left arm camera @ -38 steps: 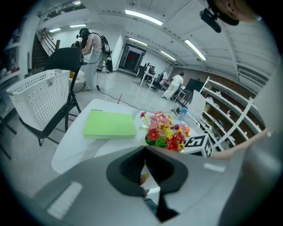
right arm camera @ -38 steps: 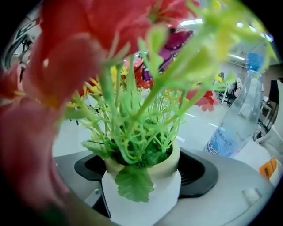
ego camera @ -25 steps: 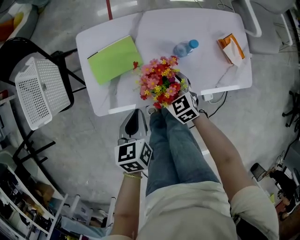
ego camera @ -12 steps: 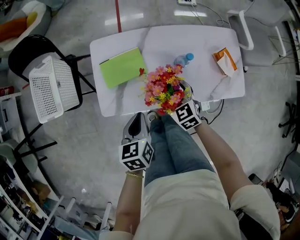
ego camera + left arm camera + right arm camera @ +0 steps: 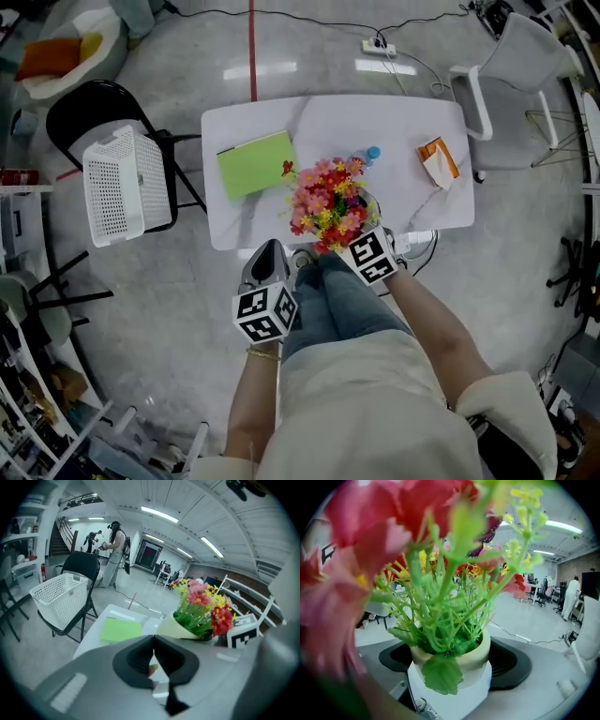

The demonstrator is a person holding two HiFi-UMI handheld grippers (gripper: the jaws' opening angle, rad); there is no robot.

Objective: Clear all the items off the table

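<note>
My right gripper (image 5: 451,663) is shut on a cream pot (image 5: 454,672) of red, pink and yellow artificial flowers (image 5: 323,200), held above the near edge of the white table (image 5: 337,122). The blooms hide its fingertips in the head view. My left gripper (image 5: 268,247) hangs shut and empty to the left of the flowers, off the table's front edge. On the table lie a green notebook (image 5: 255,164), a blue-capped water bottle (image 5: 367,156) behind the flowers, and an orange tissue pack (image 5: 437,161) at the right.
A white plastic basket (image 5: 120,184) sits on a black folding chair (image 5: 80,103) left of the table. A white chair (image 5: 511,84) stands at the right. A power strip (image 5: 378,46) and cables lie on the floor behind. A person (image 5: 114,550) stands far off.
Both grippers have risen, the right one carrying the flower pot up with it. The table and floor now look smaller and farther below.
</note>
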